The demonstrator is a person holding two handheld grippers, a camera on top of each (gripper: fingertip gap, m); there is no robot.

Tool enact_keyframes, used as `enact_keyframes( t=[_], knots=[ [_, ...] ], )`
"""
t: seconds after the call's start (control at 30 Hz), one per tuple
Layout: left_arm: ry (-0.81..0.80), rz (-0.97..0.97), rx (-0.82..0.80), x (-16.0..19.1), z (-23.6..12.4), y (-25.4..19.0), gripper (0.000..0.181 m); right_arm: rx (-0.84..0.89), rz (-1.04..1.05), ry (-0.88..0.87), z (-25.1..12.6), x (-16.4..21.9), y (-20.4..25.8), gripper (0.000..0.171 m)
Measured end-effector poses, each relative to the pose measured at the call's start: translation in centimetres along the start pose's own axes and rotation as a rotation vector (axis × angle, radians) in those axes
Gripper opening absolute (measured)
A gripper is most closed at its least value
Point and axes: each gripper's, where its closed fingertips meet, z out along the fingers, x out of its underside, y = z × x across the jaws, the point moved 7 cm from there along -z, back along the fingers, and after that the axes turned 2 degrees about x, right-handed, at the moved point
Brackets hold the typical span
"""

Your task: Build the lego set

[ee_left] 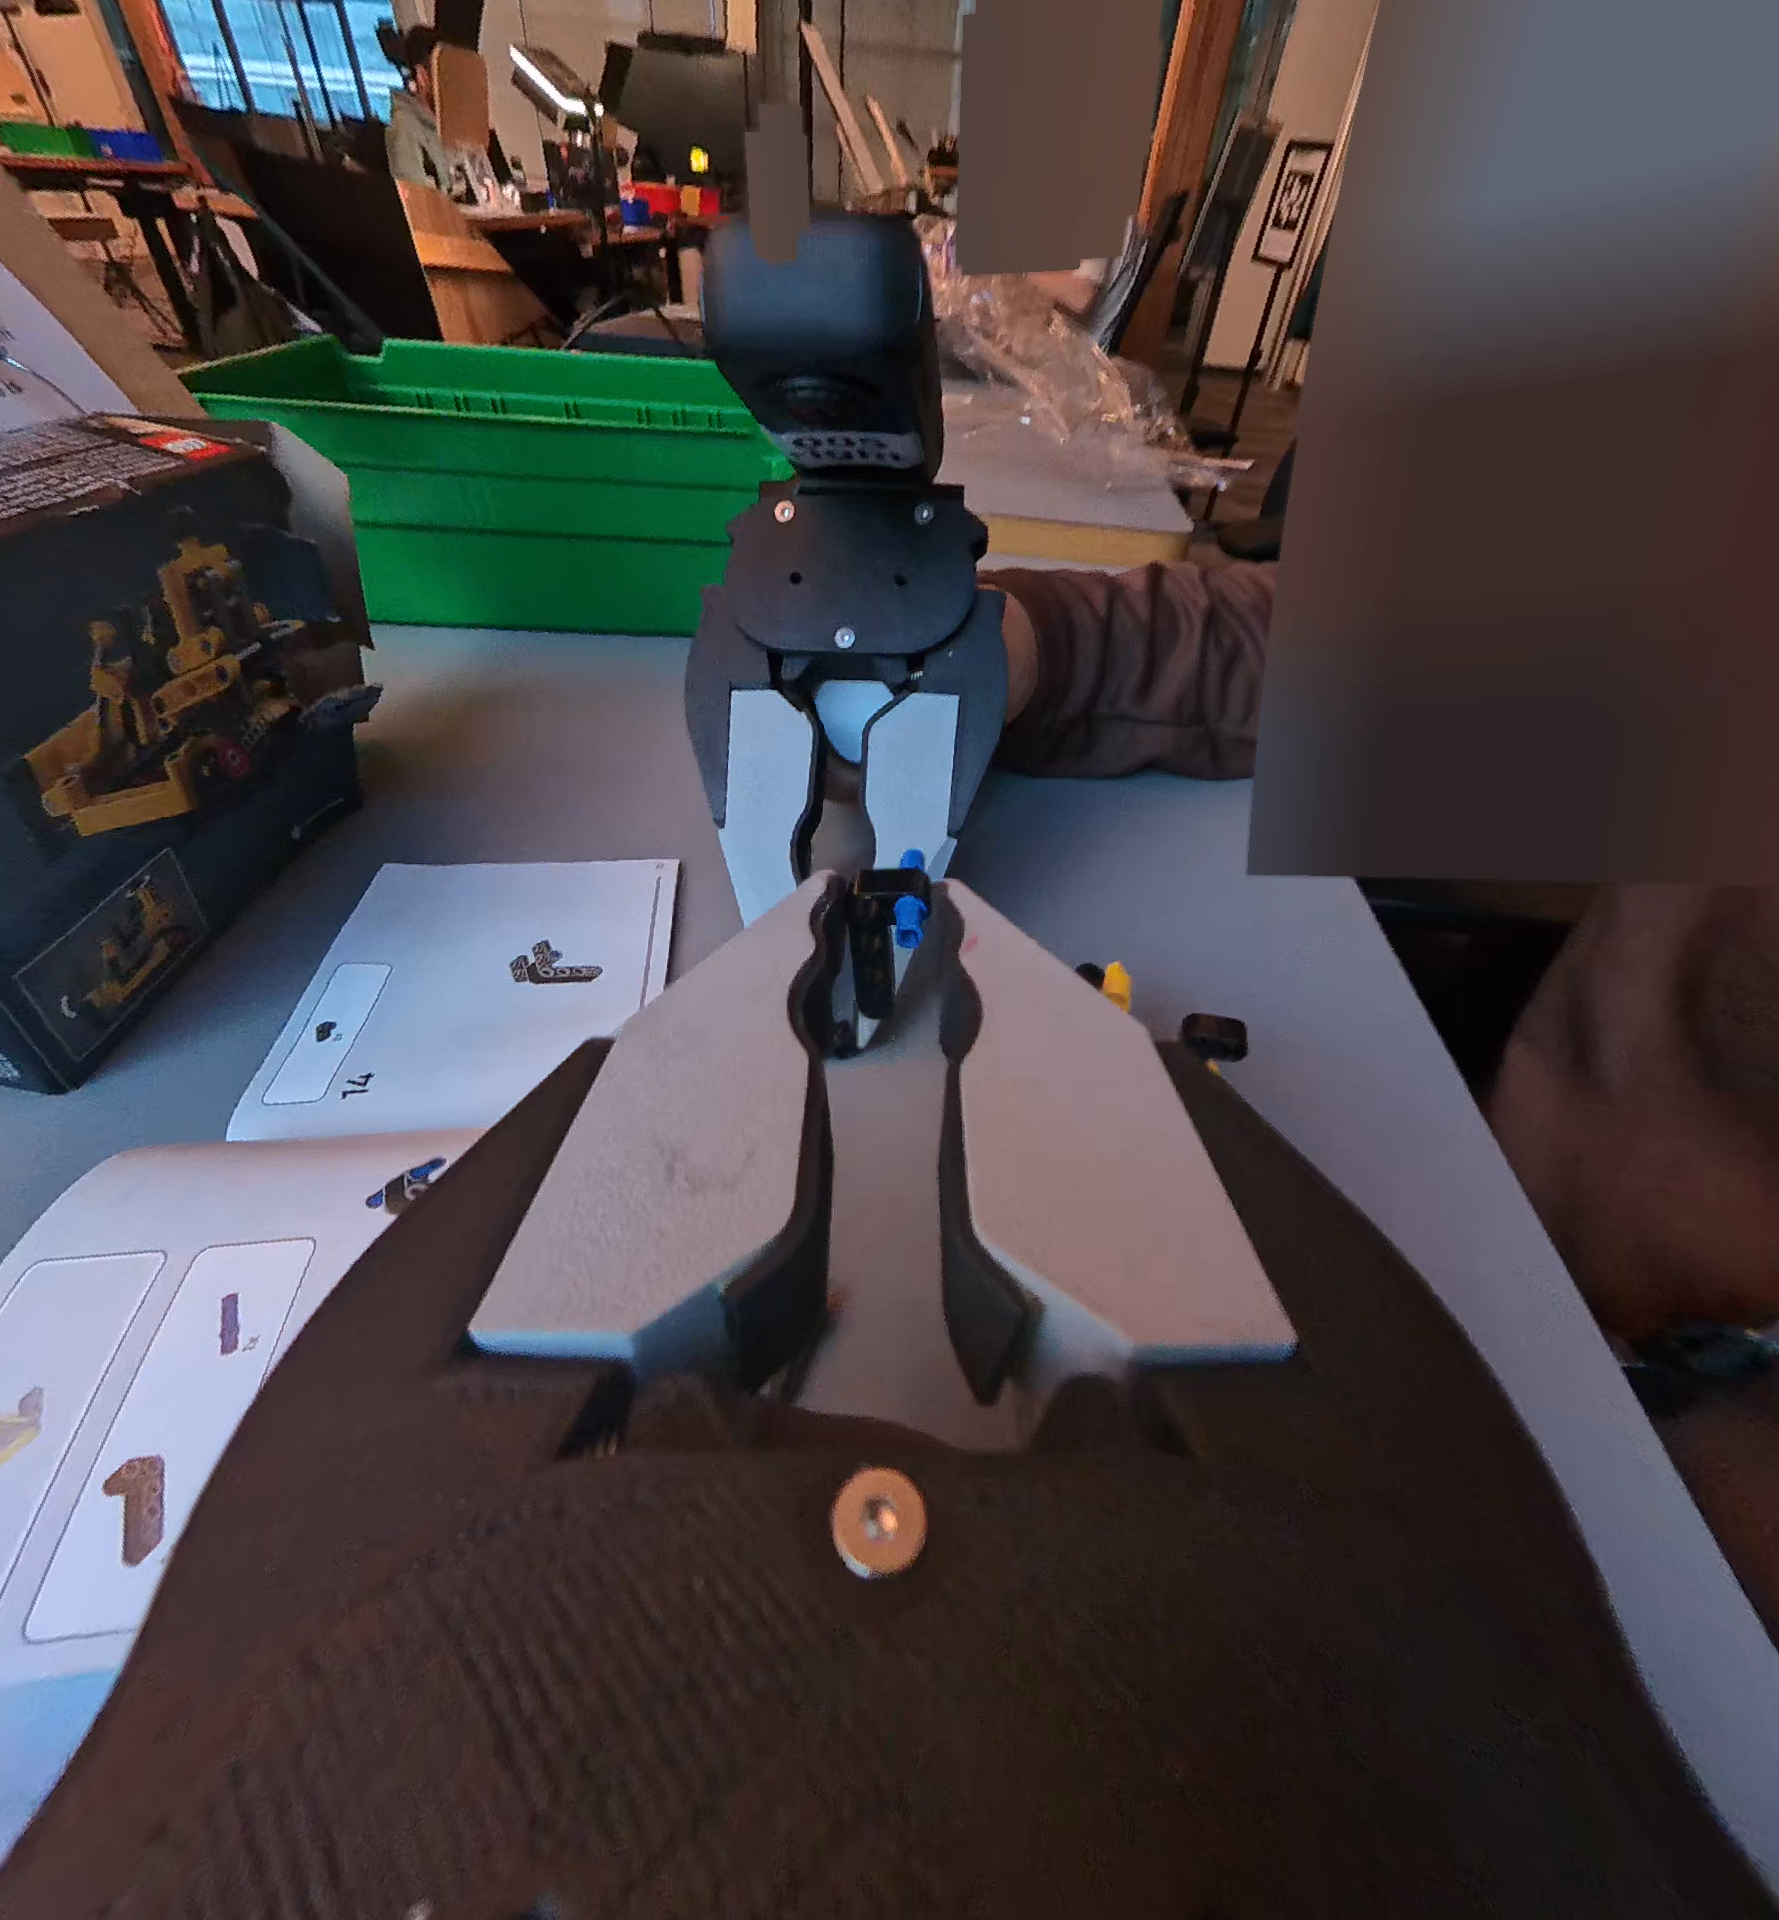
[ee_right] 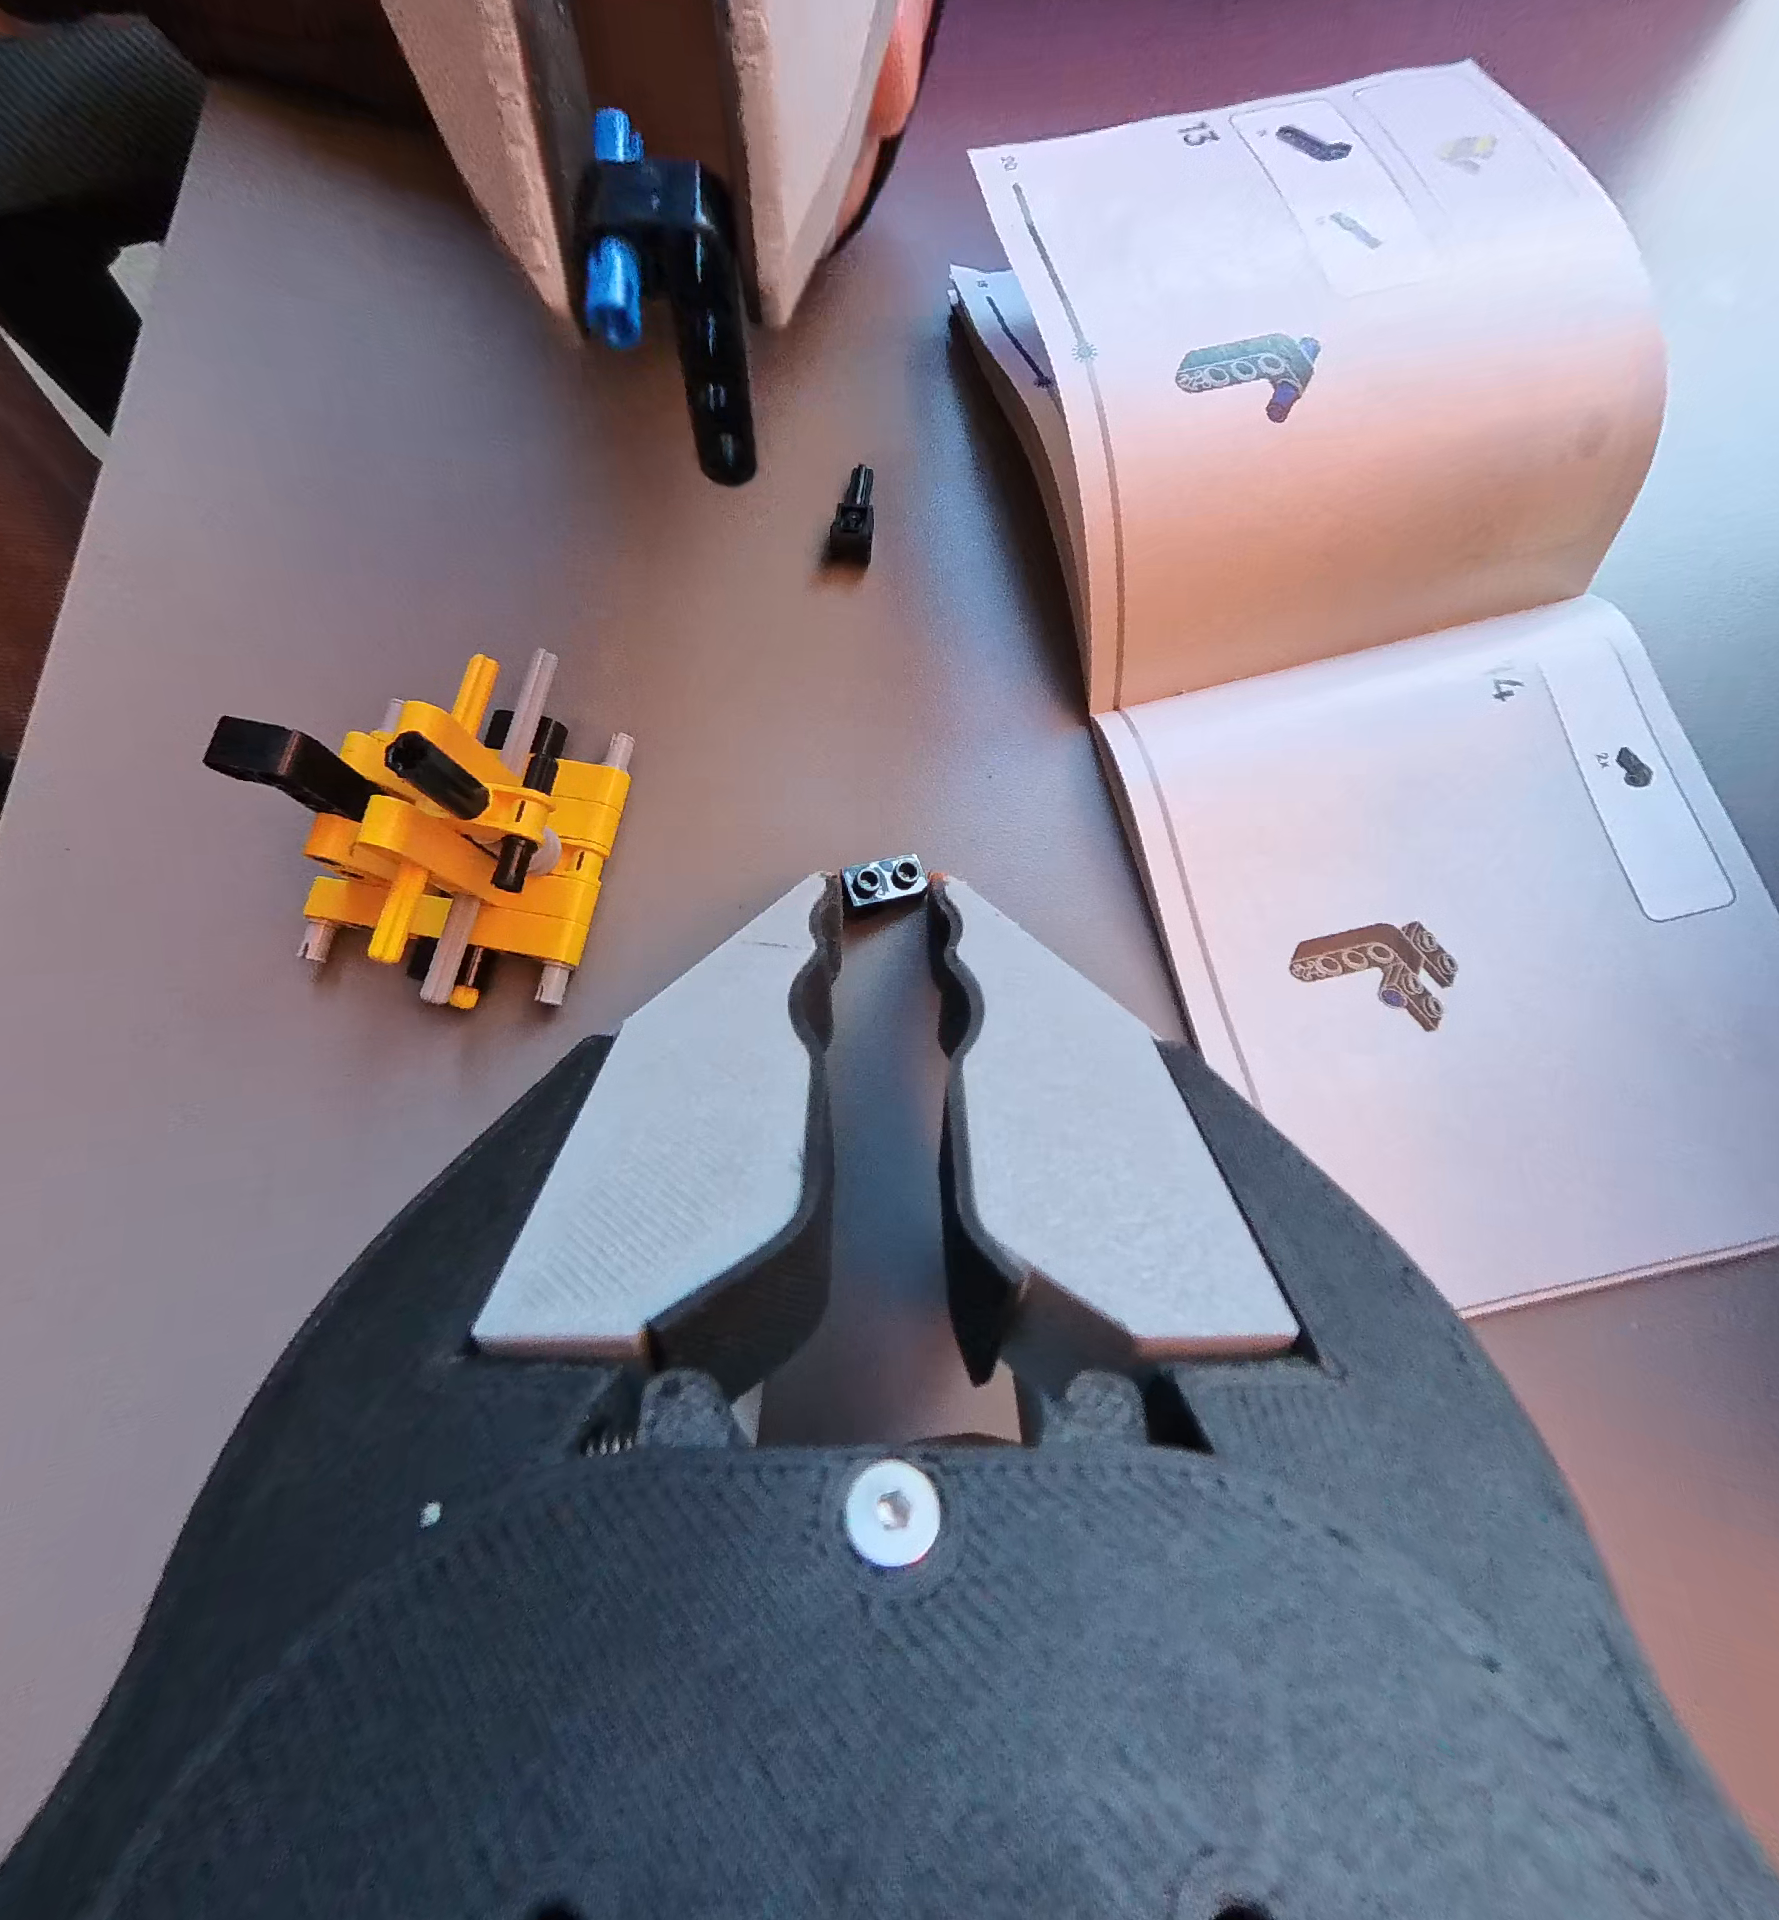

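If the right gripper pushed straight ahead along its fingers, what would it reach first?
Probably the loose black pin on the table, then the left gripper holding the black bent beam. The right gripper itself pinches a small black connector; depth unclear.

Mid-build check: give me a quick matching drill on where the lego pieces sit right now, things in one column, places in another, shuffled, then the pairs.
Things:
1. black L-shaped beam with blue pins
2. small black two-hole connector
3. yellow sub-assembly
4. loose black pin

Places:
A. lying alone on the table, between the two tools
B. resting on the table, left of the right tool
C. clamped in the left tool
D. pinched at the right tool's fingertips

Pairs: 1-C, 2-D, 3-B, 4-A
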Motion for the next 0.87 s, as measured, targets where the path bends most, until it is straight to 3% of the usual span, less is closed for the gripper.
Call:
enact_keyframes(
  t=[0.37, 0.67, 0.77, 0.87],
  knots=[
    [-0.026, 0.101, -0.101, -0.3, 0.2, 0.1, 0.013, 0.008, 0.02, -0.098, -1.2, -1.0, -0.2, 0.021],
    [0.058, 0.072, -0.338, 0.1, 1.0, 1.2, 0.012, 0.023, 0.138, -0.301, -2.5, -3.8, -0.4, 0.017],
    [0.067, 0.053, -0.359, 0.2, 1.0, 1.4, 0.012, 0.112, 0.129, -0.319, -2.8, -4.4, -0.6, 0.019],
    [0.082, -0.036, -0.322, 0.5, 0.9, 1.7, 0.012, 0.288, -0.034, -0.269, -2.9, -4.7, -0.1, 0.021]
  ],
)
